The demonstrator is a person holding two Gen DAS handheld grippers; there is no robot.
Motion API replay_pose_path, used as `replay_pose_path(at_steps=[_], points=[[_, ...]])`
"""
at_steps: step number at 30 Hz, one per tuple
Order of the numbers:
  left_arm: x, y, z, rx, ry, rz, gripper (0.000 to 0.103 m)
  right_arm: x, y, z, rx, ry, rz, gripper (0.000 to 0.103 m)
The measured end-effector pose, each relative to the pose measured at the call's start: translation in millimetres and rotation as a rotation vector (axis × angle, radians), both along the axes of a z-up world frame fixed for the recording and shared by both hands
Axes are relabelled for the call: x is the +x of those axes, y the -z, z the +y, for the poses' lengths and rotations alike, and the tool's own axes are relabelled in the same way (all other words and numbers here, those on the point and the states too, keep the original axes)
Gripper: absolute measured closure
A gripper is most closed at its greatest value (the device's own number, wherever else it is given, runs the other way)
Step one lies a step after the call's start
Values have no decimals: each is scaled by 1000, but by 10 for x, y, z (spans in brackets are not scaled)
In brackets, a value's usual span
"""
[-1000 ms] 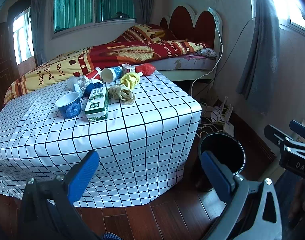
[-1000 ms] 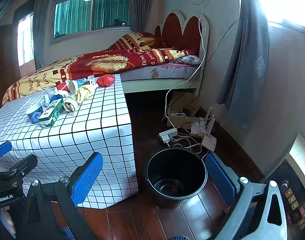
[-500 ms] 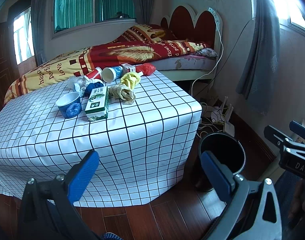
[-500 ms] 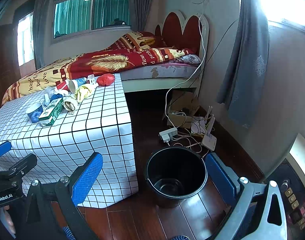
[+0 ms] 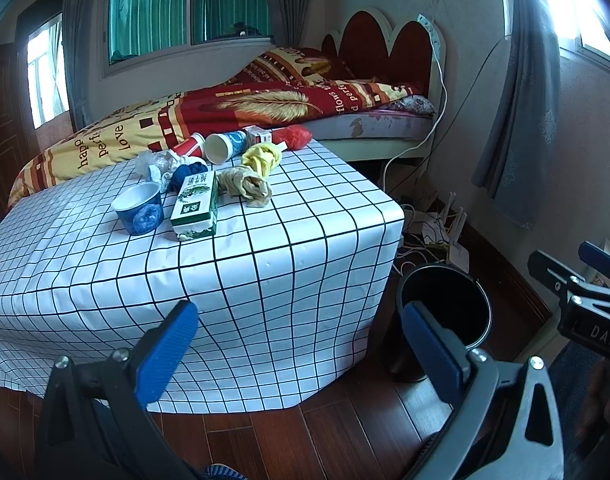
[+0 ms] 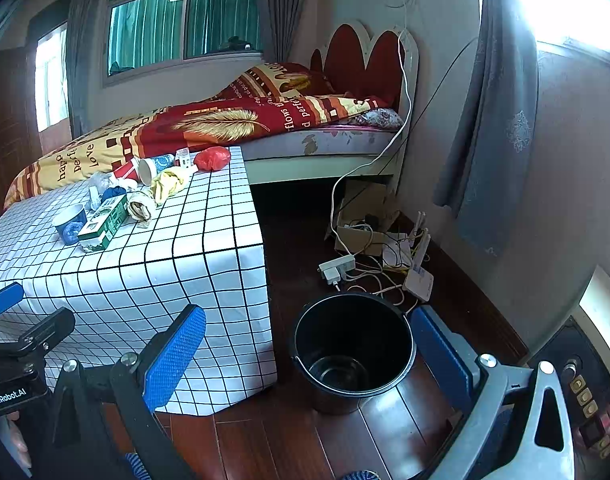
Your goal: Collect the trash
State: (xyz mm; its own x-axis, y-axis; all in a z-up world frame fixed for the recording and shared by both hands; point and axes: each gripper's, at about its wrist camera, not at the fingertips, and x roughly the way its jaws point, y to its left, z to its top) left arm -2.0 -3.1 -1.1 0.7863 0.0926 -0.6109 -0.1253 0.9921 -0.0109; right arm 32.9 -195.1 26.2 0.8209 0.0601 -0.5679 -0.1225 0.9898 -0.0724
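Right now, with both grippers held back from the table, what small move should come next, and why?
Probably reach the left gripper forward toward the green box, the trash nearest the table's front edge. Both it and the right gripper are open and hold nothing, the trash all sits on the table, and the bucket on the floor looks empty.

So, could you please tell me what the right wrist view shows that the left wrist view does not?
Only the right wrist view shows the bucket's bare bottom, the white power strip on the floor, and the left tongs from the side. Only the left wrist view shows the right tongs from the side. Both show the checkered table, its trash, including the green carton, and the bed.
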Motion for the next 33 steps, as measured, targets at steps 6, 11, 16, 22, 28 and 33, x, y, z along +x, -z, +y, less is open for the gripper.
replay_pose_path(at_steps=[6, 11, 16, 22, 28, 33], points=[[-21, 17, 9, 2, -4, -2, 1, -12, 39, 13, -2, -1, 5, 0], [3, 31, 101, -3, -12, -1, 1, 1, 30, 57, -6, -16, 3, 0], [126, 3, 357, -39, -39, -19, 1, 155, -68, 210, 14, -94, -21, 0], [327, 41, 757, -57, -99, -8, 3, 546, -111, 601, 43, -262, -14, 0], [457, 153, 1208, -33, -189, 14, 8, 922, -56, 1020, 92, -362, -26, 0], [504, 283, 1572, -49, -267, 35, 9, 1200, 230, 1538, 57, -479, 48, 0]])
